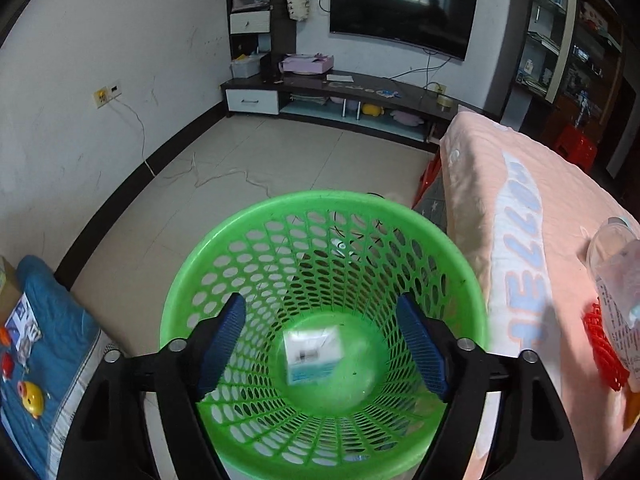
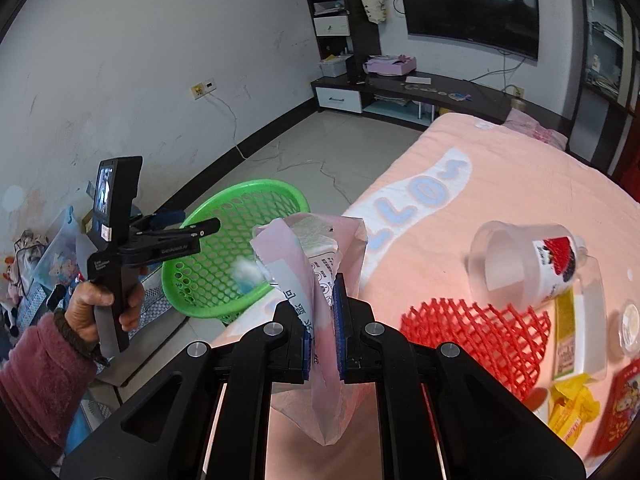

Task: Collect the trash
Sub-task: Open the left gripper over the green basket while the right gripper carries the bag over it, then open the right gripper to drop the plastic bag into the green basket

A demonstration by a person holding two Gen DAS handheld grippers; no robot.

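Note:
A green mesh basket (image 1: 248, 240) stands on the floor beside the bed; it also shows in the right wrist view (image 2: 224, 216). A small white and blue box (image 1: 312, 354), blurred, is inside it near the bottom. My left gripper (image 1: 320, 344) is open and empty right above the basket mouth. In the right wrist view it shows as a hand-held tool (image 2: 176, 236). My right gripper (image 2: 323, 320) is shut on a pink plastic tissue wrapper (image 2: 304, 272) and holds it above the bed edge, right of the basket. A blurred white and blue thing (image 2: 246, 274) shows by the basket.
On the pink bedspread (image 2: 500, 184) lie a red foam net (image 2: 472, 332), a clear plastic cup (image 2: 524, 264), a yellow wrapper (image 2: 572, 408), a red packet (image 2: 616, 408) and a small lidded cup (image 2: 630, 326). A blue mat with toys (image 1: 48, 340) lies left. A TV stand (image 1: 340, 96) is far.

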